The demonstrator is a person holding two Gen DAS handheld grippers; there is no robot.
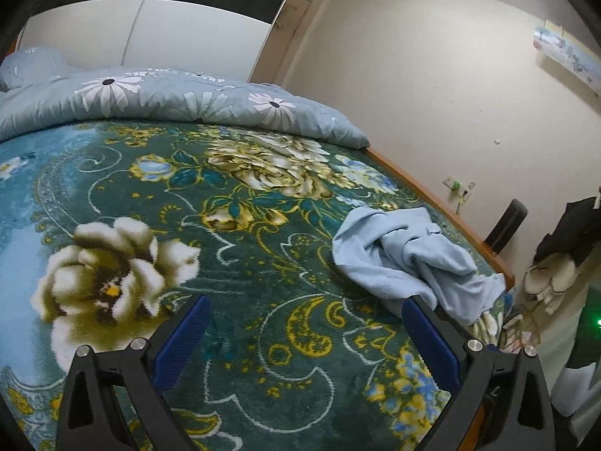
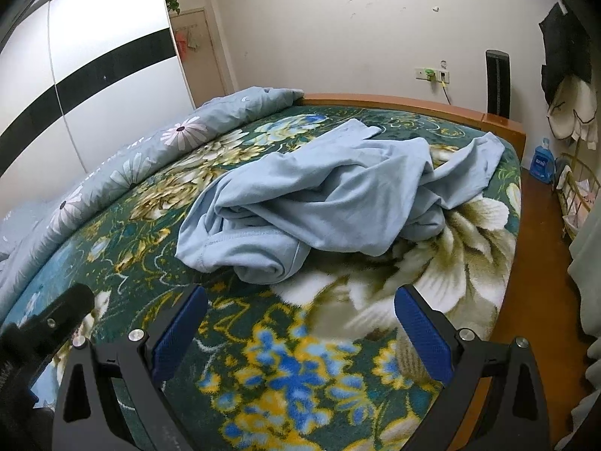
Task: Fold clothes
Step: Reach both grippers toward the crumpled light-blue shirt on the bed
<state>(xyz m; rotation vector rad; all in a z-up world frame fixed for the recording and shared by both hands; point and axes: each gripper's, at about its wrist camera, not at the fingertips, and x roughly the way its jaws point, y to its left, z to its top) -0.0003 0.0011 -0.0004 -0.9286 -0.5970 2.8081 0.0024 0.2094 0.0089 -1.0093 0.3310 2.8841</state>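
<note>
A crumpled light blue garment (image 2: 338,191) lies in a heap on the green floral blanket (image 2: 293,368) that covers the bed. In the left wrist view the garment (image 1: 409,259) lies to the right, near the bed's edge. My right gripper (image 2: 300,300) is open and empty, just short of the garment's near rolled hem. My left gripper (image 1: 306,306) is open and empty above the blanket, its right finger (image 1: 432,342) close to the garment's lower edge. Part of the left gripper (image 2: 56,319) shows at the right wrist view's lower left.
A pale blue daisy-print duvet (image 1: 180,101) is bunched along the far side of the bed. The wooden bed frame (image 2: 394,101) runs along the wall. A blue bottle (image 2: 542,163), a rack (image 2: 574,191) and hanging clothes (image 2: 567,75) stand to the right on the floor side.
</note>
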